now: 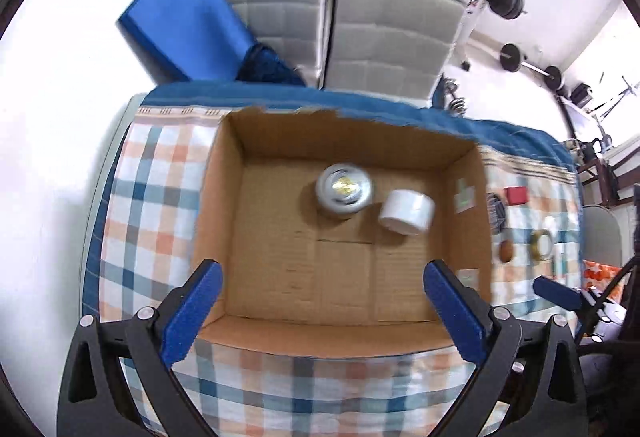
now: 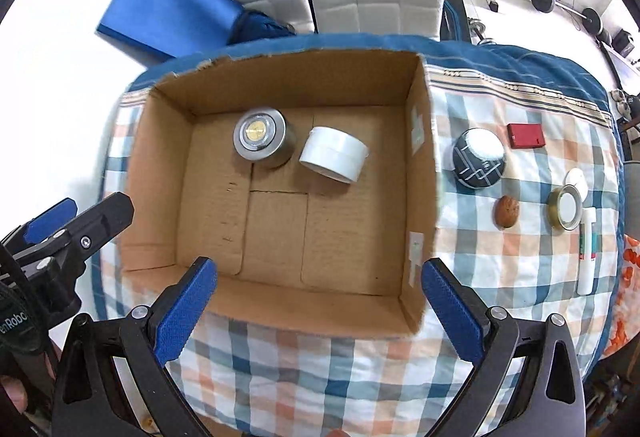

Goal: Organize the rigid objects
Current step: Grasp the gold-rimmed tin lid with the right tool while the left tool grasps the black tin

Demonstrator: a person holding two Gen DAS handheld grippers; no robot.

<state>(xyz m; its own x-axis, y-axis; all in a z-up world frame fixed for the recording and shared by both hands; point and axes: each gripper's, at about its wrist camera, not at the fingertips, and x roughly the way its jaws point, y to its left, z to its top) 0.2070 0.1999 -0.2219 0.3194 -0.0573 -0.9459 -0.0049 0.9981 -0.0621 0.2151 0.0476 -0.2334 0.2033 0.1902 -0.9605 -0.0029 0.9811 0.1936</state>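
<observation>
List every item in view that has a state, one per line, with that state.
cardboard box: open-topped, holding two items
silver tin: upright in box
white jar: tipped over in box, beside silver tin
patterned bowl: on the cloth, outside box
gold-rimmed tin: outside box
left gripper: jaws open, empty
right gripper: jaws open, empty

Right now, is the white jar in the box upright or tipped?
Tipped: the white jar leans on its edge in the box, beside the metal tin.
</observation>
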